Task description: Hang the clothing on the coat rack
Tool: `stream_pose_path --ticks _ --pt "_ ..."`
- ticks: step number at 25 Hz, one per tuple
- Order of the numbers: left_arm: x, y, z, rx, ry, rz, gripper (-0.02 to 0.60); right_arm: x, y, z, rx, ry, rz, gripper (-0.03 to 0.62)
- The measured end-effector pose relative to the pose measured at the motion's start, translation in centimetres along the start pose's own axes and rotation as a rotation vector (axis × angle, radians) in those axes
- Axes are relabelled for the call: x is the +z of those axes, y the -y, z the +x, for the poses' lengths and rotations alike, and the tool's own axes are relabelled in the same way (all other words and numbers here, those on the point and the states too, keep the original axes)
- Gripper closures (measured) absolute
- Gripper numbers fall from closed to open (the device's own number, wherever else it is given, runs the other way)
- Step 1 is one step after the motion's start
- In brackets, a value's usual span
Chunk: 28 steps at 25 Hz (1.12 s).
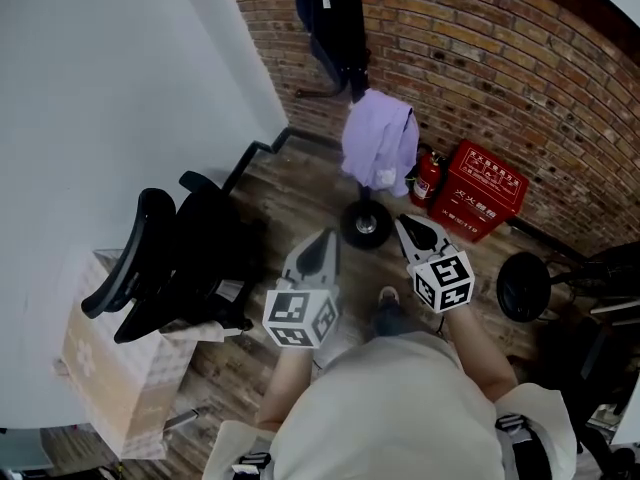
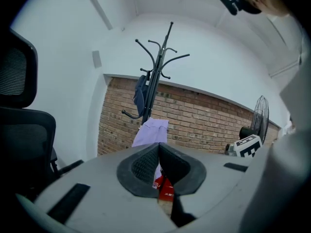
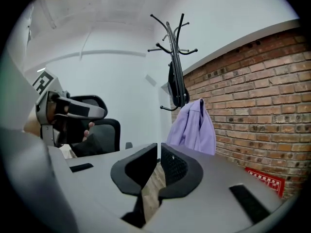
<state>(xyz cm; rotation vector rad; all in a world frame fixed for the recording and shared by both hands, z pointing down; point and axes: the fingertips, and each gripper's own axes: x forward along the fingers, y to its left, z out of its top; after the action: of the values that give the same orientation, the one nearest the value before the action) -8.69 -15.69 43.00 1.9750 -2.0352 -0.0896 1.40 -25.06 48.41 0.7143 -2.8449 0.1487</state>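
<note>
- The lilac shirt (image 1: 380, 143) hangs on the coat rack (image 2: 156, 76), below a dark jacket (image 1: 335, 18), in front of the brick wall (image 1: 500, 58).
- Left tongs (image 2: 158, 148): tips pressed together, empty, pointing toward the rack.
- Right tongs (image 3: 159, 152): tips all but together, nothing between them, well apart from the shirt.

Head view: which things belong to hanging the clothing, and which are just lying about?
Job: purple shirt, coat rack.
Lying about: office chair, cardboard box, fire extinguisher, red box, fan.
</note>
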Motion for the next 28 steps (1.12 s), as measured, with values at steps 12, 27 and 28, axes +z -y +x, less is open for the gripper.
stream_pose_path --ticks 12,27,28 --pt "-2.6 1.2 -7.3 0.025 0.007 -0.026 0.578 2.7 -7.3 -5.9 0.070 0.077 -0.011 0.586" --pt "-4.5 3.2 -12.5 0.028 0.009 -0.019 0.578 3.0 -11.6 -10.6 0.103 0.112 -0.042 0.586" --pt "-4.5 3.2 -12.7 0.029 0.010 -0.018 0.578 2.9 -11.7 -10.7 0.103 0.111 -0.043 0.586"
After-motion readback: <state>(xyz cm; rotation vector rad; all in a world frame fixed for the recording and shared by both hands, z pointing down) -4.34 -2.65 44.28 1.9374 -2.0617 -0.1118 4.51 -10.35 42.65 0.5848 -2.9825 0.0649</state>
